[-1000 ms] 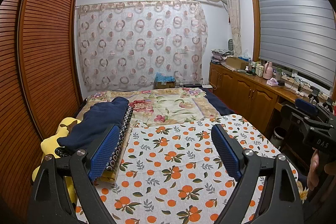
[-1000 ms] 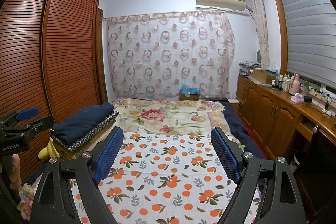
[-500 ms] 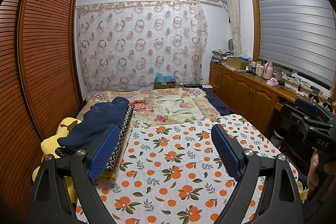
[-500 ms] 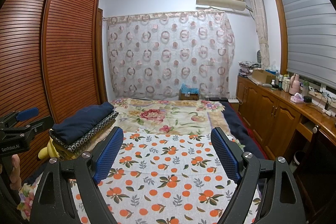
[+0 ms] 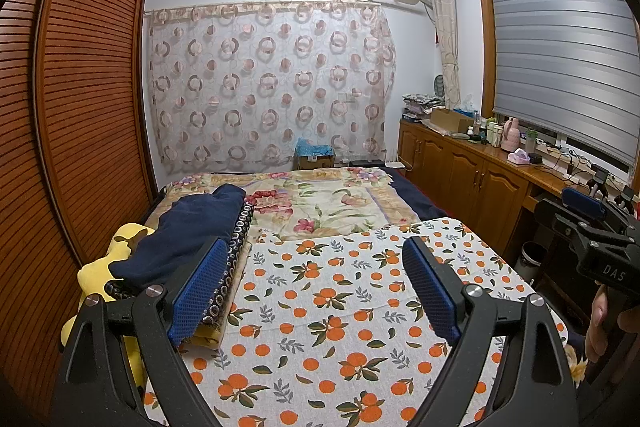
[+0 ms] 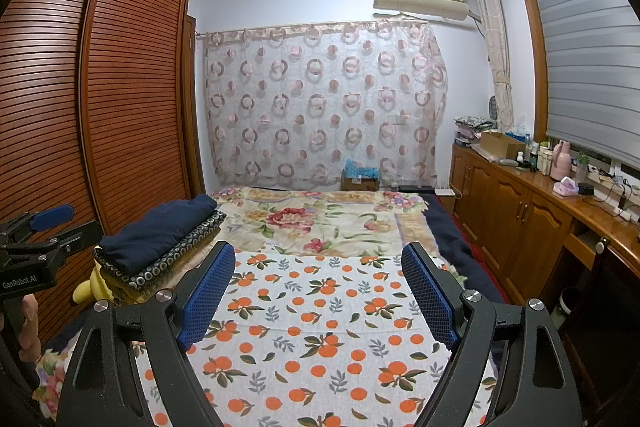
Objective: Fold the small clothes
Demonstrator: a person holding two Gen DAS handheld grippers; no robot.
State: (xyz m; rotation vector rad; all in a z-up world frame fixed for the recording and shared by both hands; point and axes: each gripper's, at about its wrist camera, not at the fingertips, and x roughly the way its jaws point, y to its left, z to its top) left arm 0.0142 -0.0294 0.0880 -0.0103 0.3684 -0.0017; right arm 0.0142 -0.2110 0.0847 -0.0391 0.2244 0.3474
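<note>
A stack of folded clothes lies at the bed's left edge, a navy garment (image 5: pixel 188 227) on top of a dark ring-patterned one (image 5: pixel 236 247); it also shows in the right wrist view (image 6: pixel 160 235). My left gripper (image 5: pixel 316 283) is open and empty above the orange-print cloth (image 5: pixel 340 307). My right gripper (image 6: pixel 318 287) is open and empty above the same cloth (image 6: pixel 320 327). Each gripper shows at the edge of the other's view, the right one (image 5: pixel 592 227) and the left one (image 6: pixel 40 227).
A yellow plush toy (image 5: pixel 100 267) lies under the stack by the wooden wardrobe (image 5: pixel 72 107). A floral blanket (image 5: pixel 312 199) covers the far bed. A cabinet counter (image 6: pixel 540 187) with bottles runs along the right wall, with a bin (image 5: pixel 530 259) below.
</note>
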